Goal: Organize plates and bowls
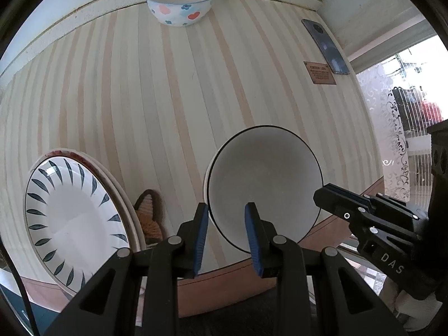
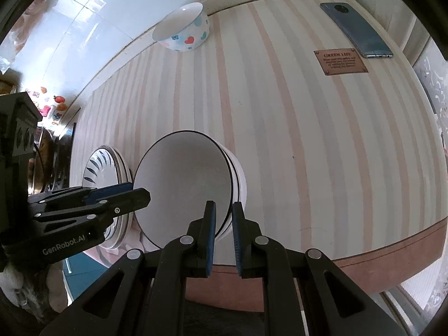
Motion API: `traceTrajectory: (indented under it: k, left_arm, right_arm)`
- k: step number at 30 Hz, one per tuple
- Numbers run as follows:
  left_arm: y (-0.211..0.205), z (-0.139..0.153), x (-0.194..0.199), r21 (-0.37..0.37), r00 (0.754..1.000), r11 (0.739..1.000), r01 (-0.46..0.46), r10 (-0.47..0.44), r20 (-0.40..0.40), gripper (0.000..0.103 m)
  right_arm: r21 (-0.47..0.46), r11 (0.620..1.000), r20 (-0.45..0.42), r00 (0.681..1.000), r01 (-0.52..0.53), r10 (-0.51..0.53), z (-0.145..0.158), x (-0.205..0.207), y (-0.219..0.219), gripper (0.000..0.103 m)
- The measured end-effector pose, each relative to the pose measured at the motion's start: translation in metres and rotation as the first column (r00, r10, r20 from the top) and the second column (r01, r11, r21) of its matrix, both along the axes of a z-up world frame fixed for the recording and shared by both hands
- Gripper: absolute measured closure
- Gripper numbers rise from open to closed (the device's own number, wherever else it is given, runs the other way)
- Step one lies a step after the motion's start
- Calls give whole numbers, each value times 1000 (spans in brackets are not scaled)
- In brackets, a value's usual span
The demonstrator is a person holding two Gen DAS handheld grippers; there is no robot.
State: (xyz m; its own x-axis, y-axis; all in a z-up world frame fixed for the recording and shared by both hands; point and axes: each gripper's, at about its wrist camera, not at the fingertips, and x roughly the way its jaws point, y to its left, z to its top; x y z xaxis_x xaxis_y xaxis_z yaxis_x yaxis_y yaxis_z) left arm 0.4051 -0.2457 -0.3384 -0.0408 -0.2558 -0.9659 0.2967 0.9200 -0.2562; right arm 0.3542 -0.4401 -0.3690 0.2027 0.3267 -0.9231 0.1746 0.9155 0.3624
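A white bowl with a black rim (image 1: 263,179) (image 2: 184,184) sits near the table's front edge, nested in another white bowl below it. My left gripper (image 1: 227,212) is open, its blue pads either side of the bowl's near left rim. My right gripper (image 2: 224,212) has its pads close around the bowl's near right rim; it also shows in the left wrist view (image 1: 333,198). A stack of plates, the top one with blue leaf marks (image 1: 72,218) (image 2: 103,168), lies left of the bowl. A flowered bowl (image 1: 182,0) (image 2: 183,28) stands at the far edge.
A phone (image 1: 326,46) (image 2: 357,30) and a brown label (image 1: 320,72) (image 2: 340,63) lie on the striped tablecloth (image 1: 168,98) at the far right. A woven orange object (image 1: 149,218) lies between plates and bowl. A window is at right.
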Motion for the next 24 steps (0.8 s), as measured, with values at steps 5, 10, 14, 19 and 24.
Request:
traceTrajectory:
  k: [5,10,14,19,24]
  left_arm:
    - [-3,0,-1,13,1000,1000,-3,3,1,79]
    - [-4,-2,-3,23,1000,1000,-9,9,-16,79]
    - [-3,-3,-4,19,999,1000,-16,17,-35,79]
    - [2,7,-5,15,999,1000,-25,26,-33,79]
    - [16,35,11,-38,998,997,-62,62,-7,78]
  right_arm:
    - [1,1000,-9,1000,2,-2,-1,0,1,90]
    - [9,1000,-26,1000,2,-2,-2,3,0,90]
    - [37,999,-35,999,15,-14,-4,5,-4,90]
    - [58,998,-39,999,23,-20,-1,4,-8,90]
    - [91,994,6,998,56,-56,23,13,-24,90]
